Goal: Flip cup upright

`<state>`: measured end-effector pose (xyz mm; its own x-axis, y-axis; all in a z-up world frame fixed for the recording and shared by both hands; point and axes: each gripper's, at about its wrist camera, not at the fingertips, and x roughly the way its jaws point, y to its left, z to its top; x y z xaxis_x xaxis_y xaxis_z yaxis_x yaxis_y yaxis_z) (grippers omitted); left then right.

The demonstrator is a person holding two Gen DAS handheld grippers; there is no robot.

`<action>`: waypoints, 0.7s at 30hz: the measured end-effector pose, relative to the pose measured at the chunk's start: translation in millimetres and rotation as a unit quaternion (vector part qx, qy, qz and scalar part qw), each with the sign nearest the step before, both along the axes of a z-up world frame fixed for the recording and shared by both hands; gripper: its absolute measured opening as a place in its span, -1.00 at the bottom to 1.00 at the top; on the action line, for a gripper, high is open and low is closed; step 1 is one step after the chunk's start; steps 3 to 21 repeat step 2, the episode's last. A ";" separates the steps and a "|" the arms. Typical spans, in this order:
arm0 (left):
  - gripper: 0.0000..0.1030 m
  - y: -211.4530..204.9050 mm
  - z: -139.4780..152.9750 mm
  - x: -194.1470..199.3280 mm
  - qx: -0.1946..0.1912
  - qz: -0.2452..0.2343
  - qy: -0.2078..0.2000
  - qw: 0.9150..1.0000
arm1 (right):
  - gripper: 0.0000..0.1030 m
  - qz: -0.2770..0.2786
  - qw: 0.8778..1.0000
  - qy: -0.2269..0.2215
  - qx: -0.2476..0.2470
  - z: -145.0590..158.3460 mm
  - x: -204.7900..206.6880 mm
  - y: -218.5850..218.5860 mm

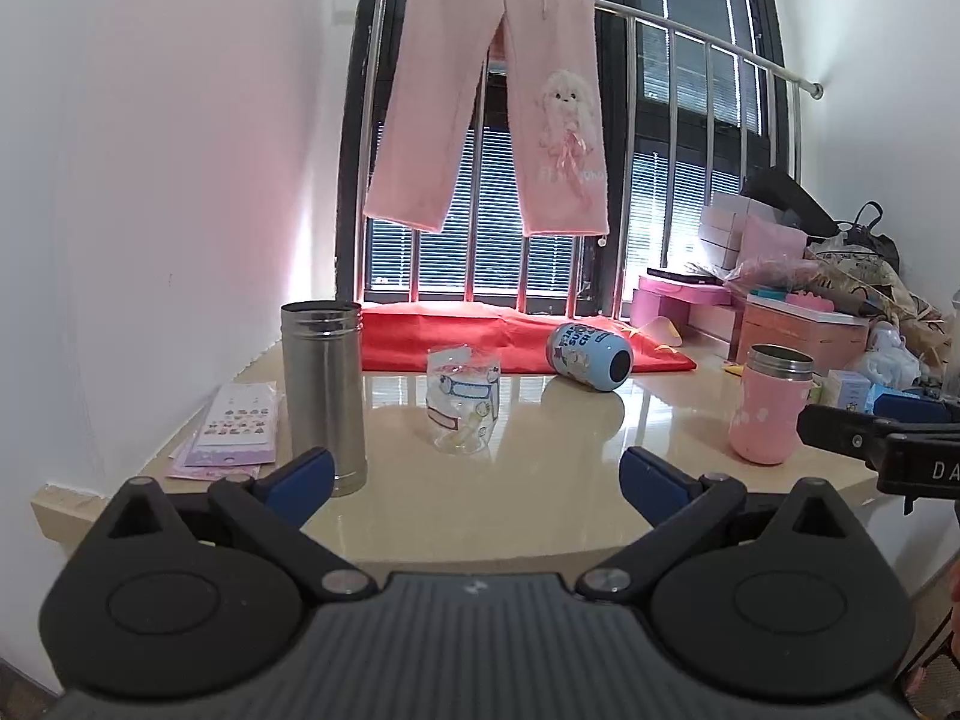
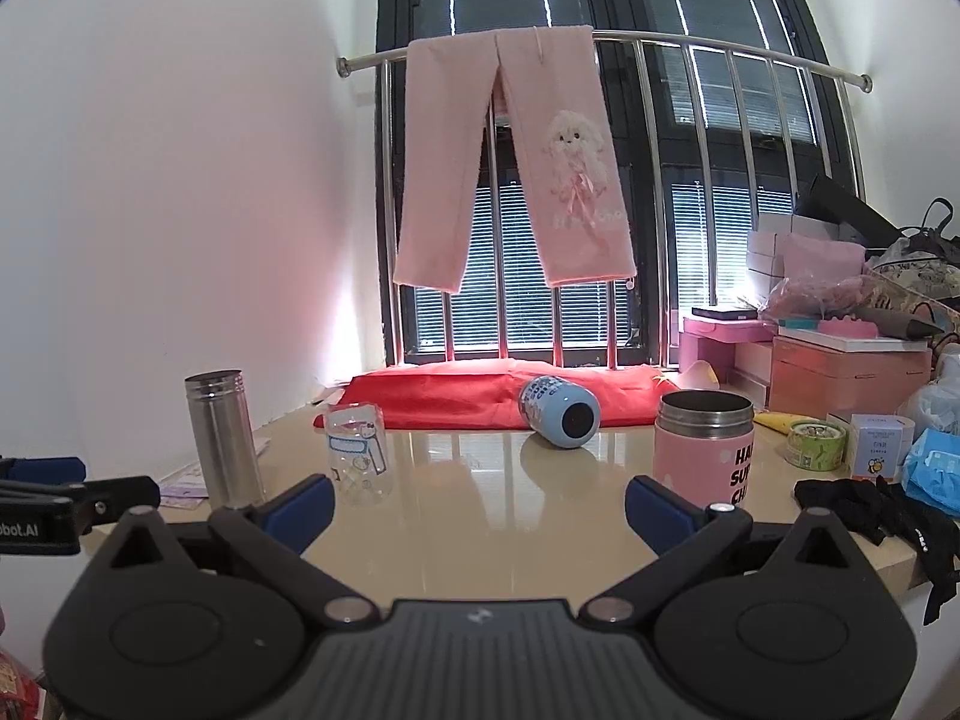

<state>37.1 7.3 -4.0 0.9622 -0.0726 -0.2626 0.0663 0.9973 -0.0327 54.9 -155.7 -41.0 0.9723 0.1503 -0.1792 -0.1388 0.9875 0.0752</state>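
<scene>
The light-blue printed cup point(image 1: 589, 359) is lying on its side on the glossy beige tabletop point(image 1: 540, 498), its far end against the red cloth point(image 1: 480, 336), between the clear glass point(image 1: 462, 399) and the pink steel-rimmed cup point(image 1: 770, 405). The left gripper point(image 1: 474, 477) and right gripper point(image 2: 480, 507) are both hanging back at the near edge, blue-padded fingers spread wide, holding nothing.
</scene>
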 end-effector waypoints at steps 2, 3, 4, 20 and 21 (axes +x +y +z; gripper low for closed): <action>1.00 0.4 0.0 -0.8 -0.001 -0.002 0.000 1.000 | 1.00 0.000 1.000 0.000 0.001 0.1 0.2 -0.4; 1.00 0.4 0.0 -0.8 -0.001 -0.002 0.000 1.000 | 1.00 0.000 1.000 0.000 0.001 0.1 0.2 -0.4; 1.00 0.4 0.0 -0.8 -0.001 -0.002 0.000 1.000 | 1.00 0.000 1.000 0.000 0.001 0.1 0.2 -0.4; 1.00 0.4 0.0 -0.8 -0.001 -0.002 0.000 1.000 | 1.00 0.000 1.000 0.000 0.001 0.1 0.2 -0.4; 1.00 0.4 0.0 -0.8 -0.001 -0.002 0.000 1.000 | 1.00 0.000 1.000 0.000 0.001 0.1 0.2 -0.4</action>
